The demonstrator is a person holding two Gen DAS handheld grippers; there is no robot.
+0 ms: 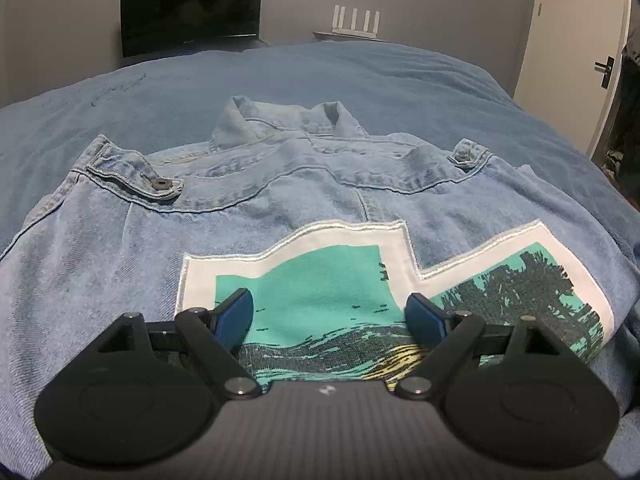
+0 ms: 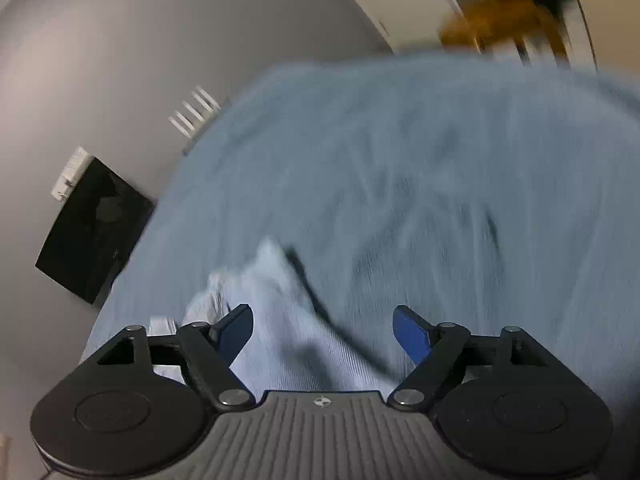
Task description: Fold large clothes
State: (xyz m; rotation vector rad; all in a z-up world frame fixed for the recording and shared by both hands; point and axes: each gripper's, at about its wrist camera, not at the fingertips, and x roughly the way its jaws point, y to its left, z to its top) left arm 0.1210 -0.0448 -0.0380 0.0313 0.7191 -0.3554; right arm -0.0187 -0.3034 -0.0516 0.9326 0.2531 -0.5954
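Observation:
A light-blue denim jacket [image 1: 280, 200] lies back-up on the bed, collar [image 1: 288, 120] at the far side. A white-edged teal landscape patch [image 1: 360, 280] covers its lower back. Both cuffs, each with a metal button, are folded in at the shoulders. My left gripper [image 1: 330, 312] hovers open over the patch with nothing between its blue pads. The right wrist view is blurred and tilted. There my right gripper [image 2: 323, 326] stands open above a pale edge of the jacket [image 2: 280, 320], holding nothing.
A blue bedspread [image 1: 360, 76] covers the bed around the jacket. Behind the bed stand a dark monitor [image 1: 192, 4] and a white router [image 1: 356, 20] against the grey wall. A white door [image 1: 576, 40] is at the right.

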